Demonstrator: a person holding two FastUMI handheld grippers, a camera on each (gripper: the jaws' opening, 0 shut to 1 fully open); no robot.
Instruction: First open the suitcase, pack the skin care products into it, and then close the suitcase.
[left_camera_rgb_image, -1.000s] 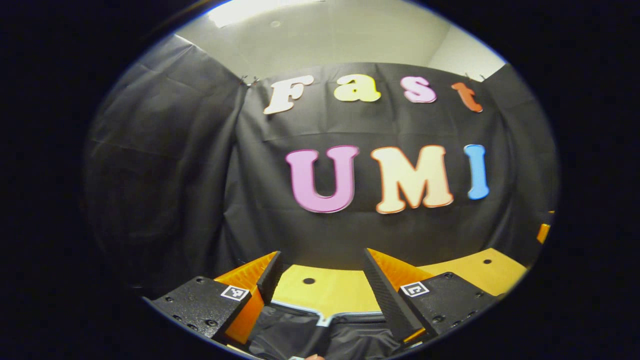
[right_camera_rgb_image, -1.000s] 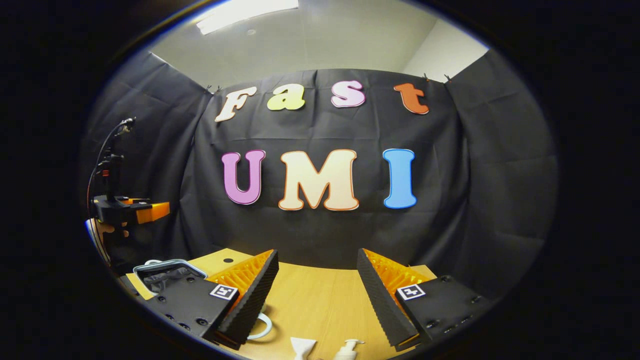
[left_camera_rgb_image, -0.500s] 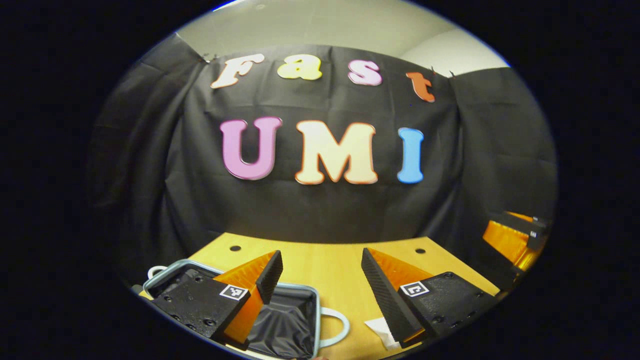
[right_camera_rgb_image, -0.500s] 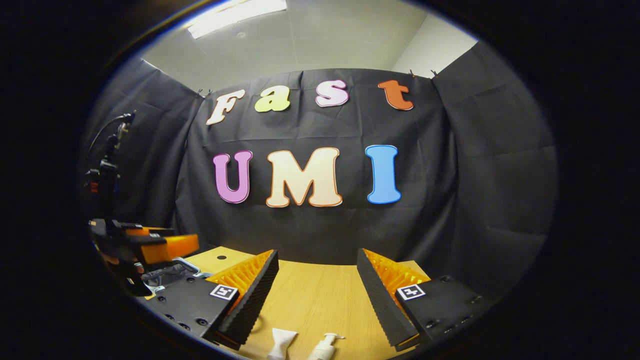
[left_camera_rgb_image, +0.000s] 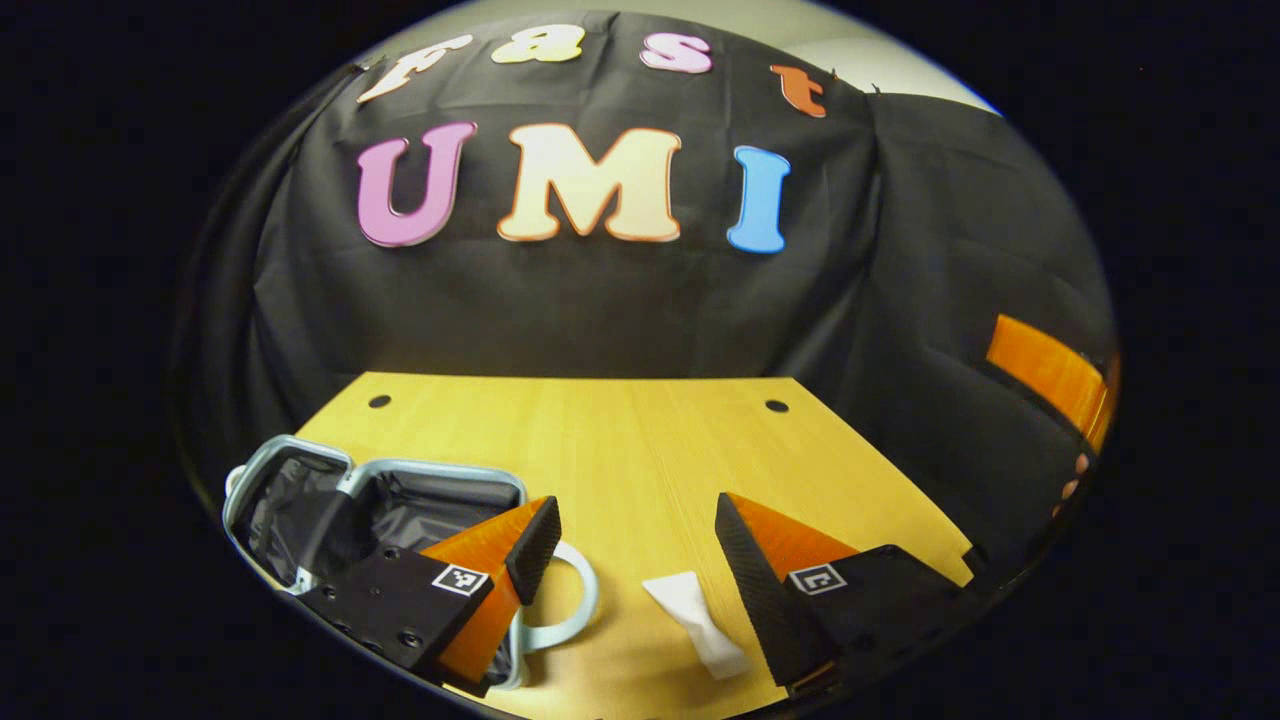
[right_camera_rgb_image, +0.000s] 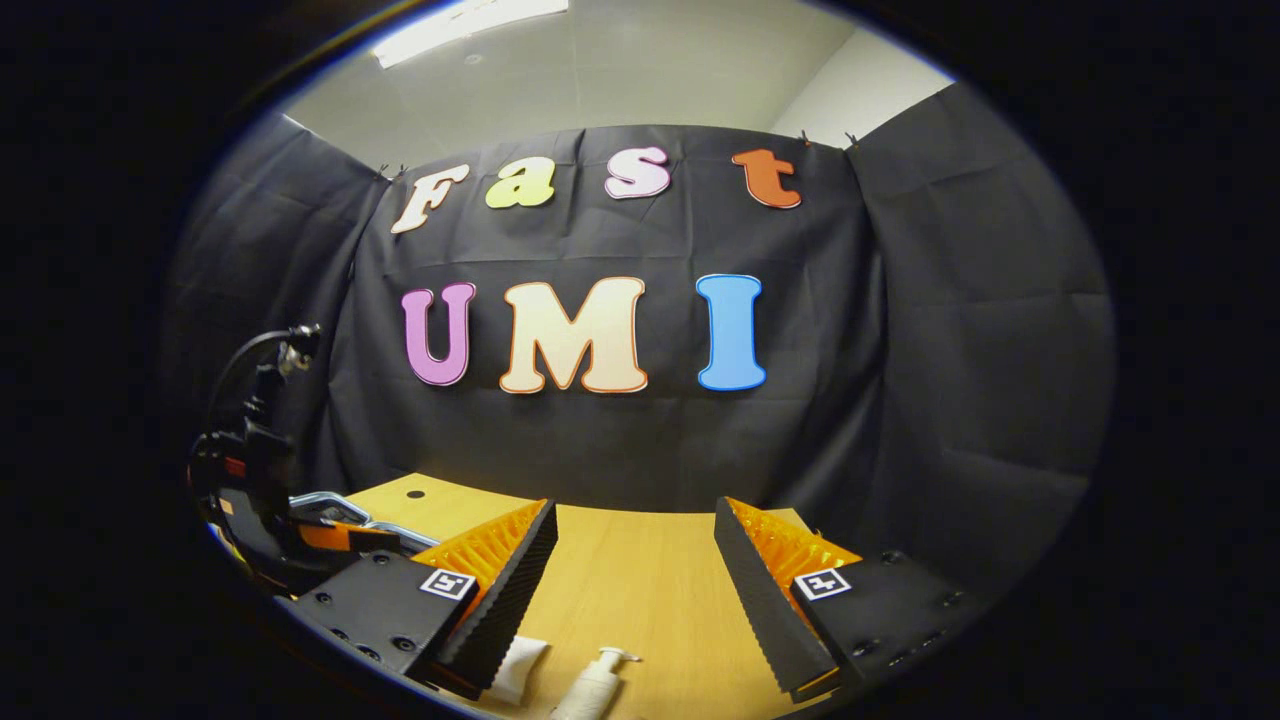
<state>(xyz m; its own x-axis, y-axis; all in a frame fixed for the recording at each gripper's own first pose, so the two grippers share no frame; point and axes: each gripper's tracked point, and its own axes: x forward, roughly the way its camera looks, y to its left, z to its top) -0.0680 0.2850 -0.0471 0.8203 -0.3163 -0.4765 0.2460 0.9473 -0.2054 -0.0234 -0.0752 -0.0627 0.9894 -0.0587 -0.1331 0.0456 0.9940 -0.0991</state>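
The suitcase (left_camera_rgb_image: 385, 510), 1 in count, is seen lying open w/ its dark lining exposed at approx. 8 o'clock in the left gripper view, where a sec. ago only its rim was caught; the left gripper (left_camera_rgb_image: 635, 555) has been tipped down toward the table (left_camera_rgb_image: 600, 430), so opening is judged done and packing next. 2 skin-care items are counted: 1 pump bottle (right_camera_rgb_image: 592, 685) at 6 o'clock between the right gripper's (right_camera_rgb_image: 635, 575) fingers, 1 white tube (left_camera_rgb_image: 697, 622) at 6 o'clock. Both claws are held apart, nothing gripped.
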